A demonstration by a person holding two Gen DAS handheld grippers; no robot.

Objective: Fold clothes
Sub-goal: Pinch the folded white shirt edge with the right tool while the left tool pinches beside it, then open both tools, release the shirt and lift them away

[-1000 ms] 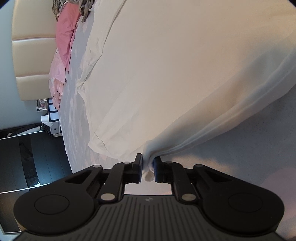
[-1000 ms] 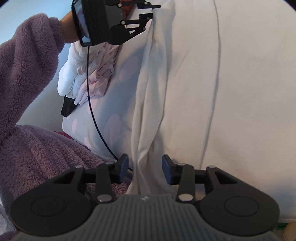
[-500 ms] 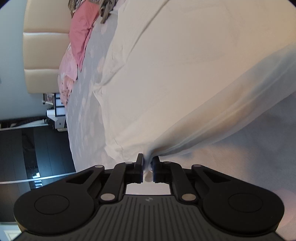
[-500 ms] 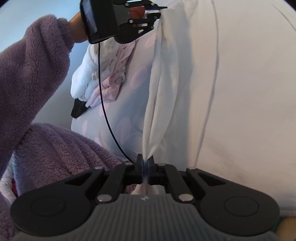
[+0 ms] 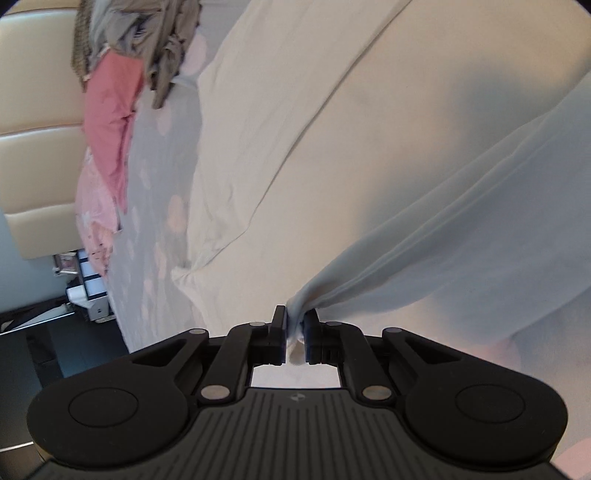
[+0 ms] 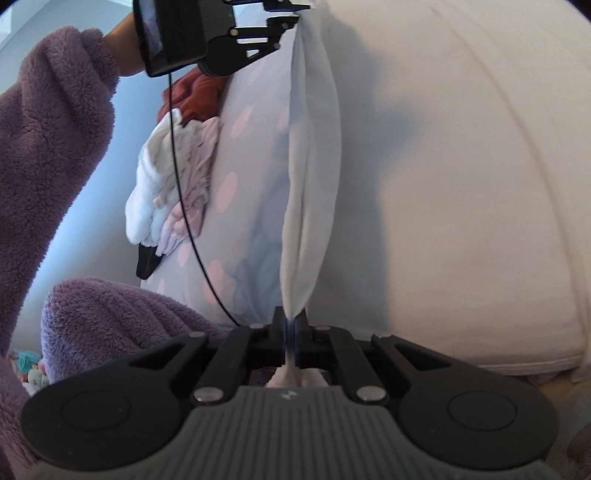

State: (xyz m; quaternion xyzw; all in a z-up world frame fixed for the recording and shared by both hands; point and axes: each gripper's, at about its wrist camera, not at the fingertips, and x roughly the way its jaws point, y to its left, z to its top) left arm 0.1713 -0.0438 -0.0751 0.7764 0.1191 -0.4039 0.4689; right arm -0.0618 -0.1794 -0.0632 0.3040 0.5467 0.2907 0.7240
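Folding has barely begun: the left gripper [image 5: 294, 329] and right gripper [image 6: 290, 331] are each clamped on one edge of the white garment [image 6: 424, 192], stretched taut between them. Its body lies spread on the bed [image 5: 155, 221], from twelve to three o'clock in both views, no fold laid yet.

Cream padded headboard [image 5: 33, 122], dark floor [image 5: 48, 354]

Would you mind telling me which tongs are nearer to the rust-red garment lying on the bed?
Left. The left tongs hang just above the rust-red garment, pinching the white cloth's far end. The right tongs pinch its near end, well away from that garment.
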